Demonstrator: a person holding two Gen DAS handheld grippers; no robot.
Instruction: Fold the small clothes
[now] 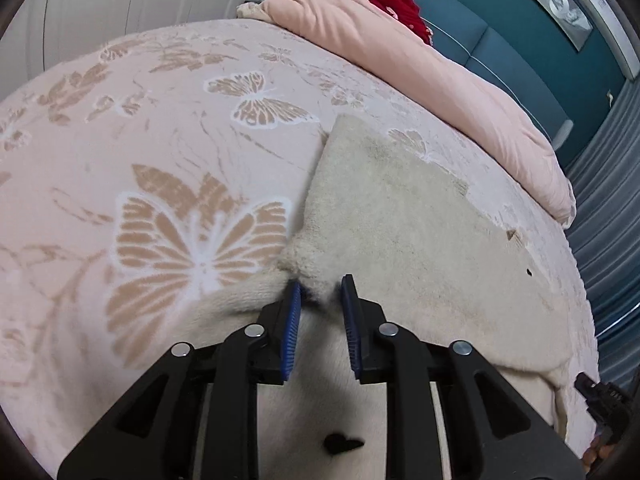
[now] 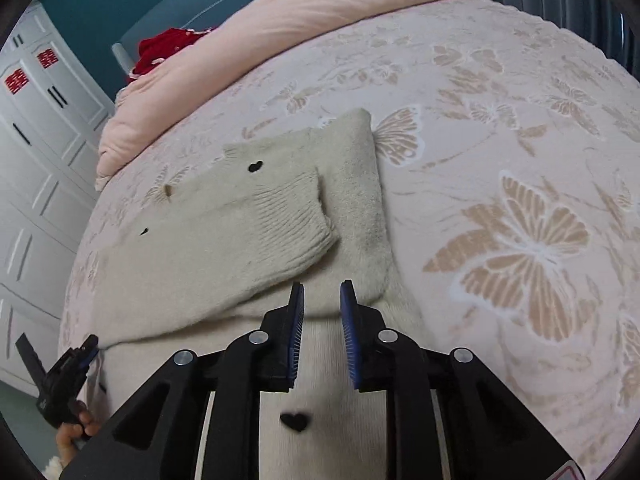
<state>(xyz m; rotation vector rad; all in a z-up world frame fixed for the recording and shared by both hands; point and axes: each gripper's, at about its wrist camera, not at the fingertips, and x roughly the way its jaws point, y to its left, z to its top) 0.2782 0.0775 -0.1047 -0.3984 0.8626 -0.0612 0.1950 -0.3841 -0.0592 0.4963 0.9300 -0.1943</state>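
A cream knit sweater (image 2: 224, 240) with small black hearts lies on the pink butterfly bedspread (image 2: 500, 140), one ribbed sleeve folded across its body. It also shows in the left wrist view (image 1: 400, 232). My left gripper (image 1: 320, 292) has its blue-padded jaws a little apart, with a bunched fold of the sweater's left edge between the tips. My right gripper (image 2: 322, 300) is open just above the sweater's lower right part, holding nothing. The left gripper also shows at the lower left of the right wrist view (image 2: 68, 376).
A rolled pink duvet (image 1: 420, 64) lies along the head of the bed with a red garment (image 1: 396, 4) behind it. A teal headboard (image 1: 500, 40) is beyond. White wardrobe doors (image 2: 36, 140) stand beside the bed.
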